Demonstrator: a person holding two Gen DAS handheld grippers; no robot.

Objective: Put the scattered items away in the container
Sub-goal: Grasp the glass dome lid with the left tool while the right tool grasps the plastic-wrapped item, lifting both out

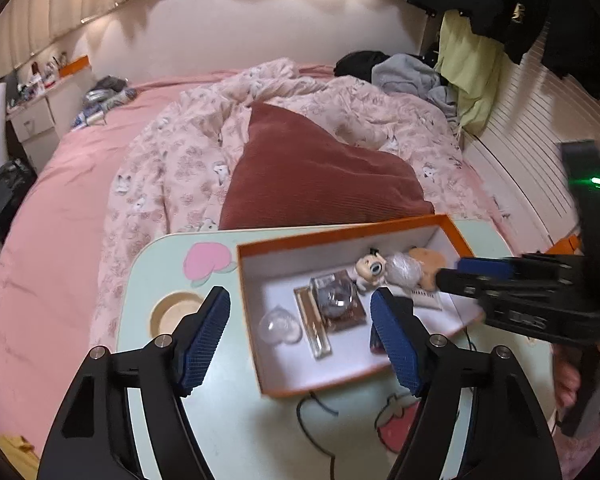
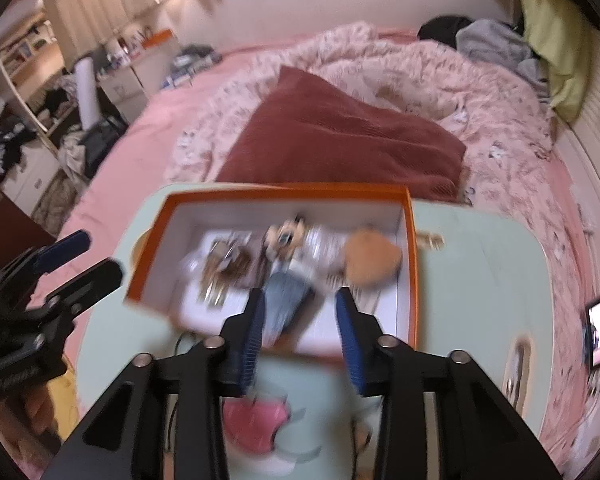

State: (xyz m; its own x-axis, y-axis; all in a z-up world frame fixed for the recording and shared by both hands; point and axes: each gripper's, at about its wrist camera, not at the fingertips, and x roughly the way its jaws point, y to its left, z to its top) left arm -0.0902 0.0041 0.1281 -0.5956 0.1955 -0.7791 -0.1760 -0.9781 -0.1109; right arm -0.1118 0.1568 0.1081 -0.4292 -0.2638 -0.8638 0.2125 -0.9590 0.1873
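The left gripper (image 1: 300, 334) hangs over the near half of the worktop (image 1: 148, 280) with its fingers (image 1: 202, 336) wide apart and nothing between them. The right gripper (image 2: 298, 332) enters the left view from 3 o'clock. Its fingers (image 2: 252, 332) stand partly closed; in its own blurred view a blue-grey item (image 2: 286, 304) lies between them, but whether the pads press on it cannot be told.

The task's container, an orange-rimmed box (image 1: 256, 344), sits on the worktop just beyond the left fingers. It already holds a clear heart-shaped piece (image 1: 280, 324) at 9 o'clock, a boxed bottle (image 1: 334, 300) at centre, and a small figurine (image 1: 368, 270) and a tan plush (image 1: 426, 260) toward 1 o'clock. A dark red pillow (image 1: 312, 176) on the bed lies beyond the box at 12 o'clock.

The step in hand appears to be placement into the box by the right gripper. The next move likely calls for confirming release, then a lift clear of the rim.
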